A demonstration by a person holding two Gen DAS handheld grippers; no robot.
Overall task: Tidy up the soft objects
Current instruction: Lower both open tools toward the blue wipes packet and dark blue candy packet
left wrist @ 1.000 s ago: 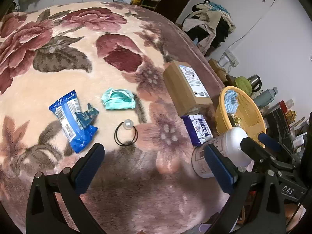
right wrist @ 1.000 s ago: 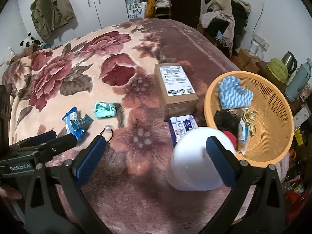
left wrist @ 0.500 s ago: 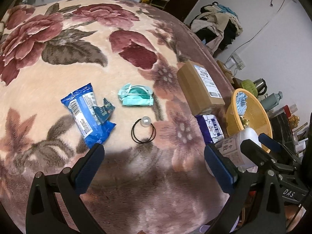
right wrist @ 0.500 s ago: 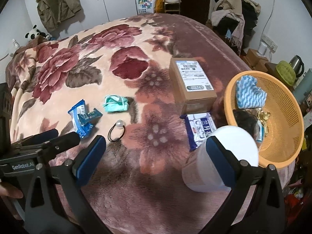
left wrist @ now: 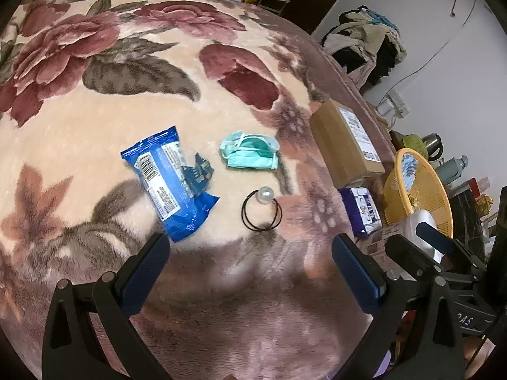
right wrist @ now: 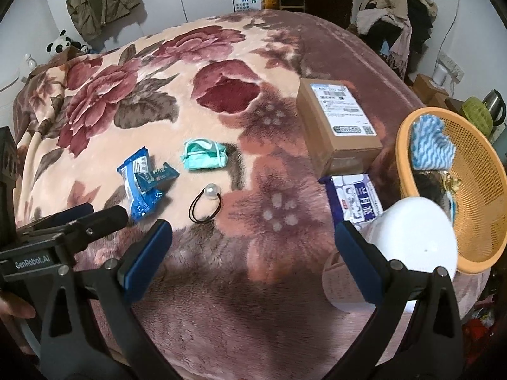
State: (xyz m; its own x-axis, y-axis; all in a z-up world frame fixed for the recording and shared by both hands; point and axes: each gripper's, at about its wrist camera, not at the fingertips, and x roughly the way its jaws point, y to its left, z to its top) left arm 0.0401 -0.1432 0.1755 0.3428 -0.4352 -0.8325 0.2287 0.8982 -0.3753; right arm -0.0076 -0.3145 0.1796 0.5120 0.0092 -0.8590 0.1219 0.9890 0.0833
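Note:
On the floral blanket lie a green face mask (left wrist: 250, 153) (right wrist: 204, 158), a black hair tie with a pearl (left wrist: 262, 210) (right wrist: 205, 204), a blue wrapper (left wrist: 169, 180) (right wrist: 142, 183) and a purple-white tissue pack (left wrist: 361, 210) (right wrist: 355, 198). An orange basket (right wrist: 481, 209) (left wrist: 437, 202) at the right edge holds a blue-white cloth (right wrist: 429, 147) and other small items. My left gripper (left wrist: 252, 269) is open, just short of the hair tie. My right gripper (right wrist: 252, 258) is open too, with nothing between its fingers; a white container (right wrist: 408, 237) stands by its right finger.
A cardboard box (right wrist: 337, 126) (left wrist: 345, 141) lies beyond the tissue pack. The bed edge drops off to the right, with kettles and bottles (left wrist: 443, 155) beside it. Clothes pile (right wrist: 396, 3) and wardrobe with a hanging jacket (right wrist: 98, 0) are at the back.
Both grippers have shifted left across the blanket, away from the basket. The mask, hair tie and wrapper now sit nearer the centre of both views. Both stay open.

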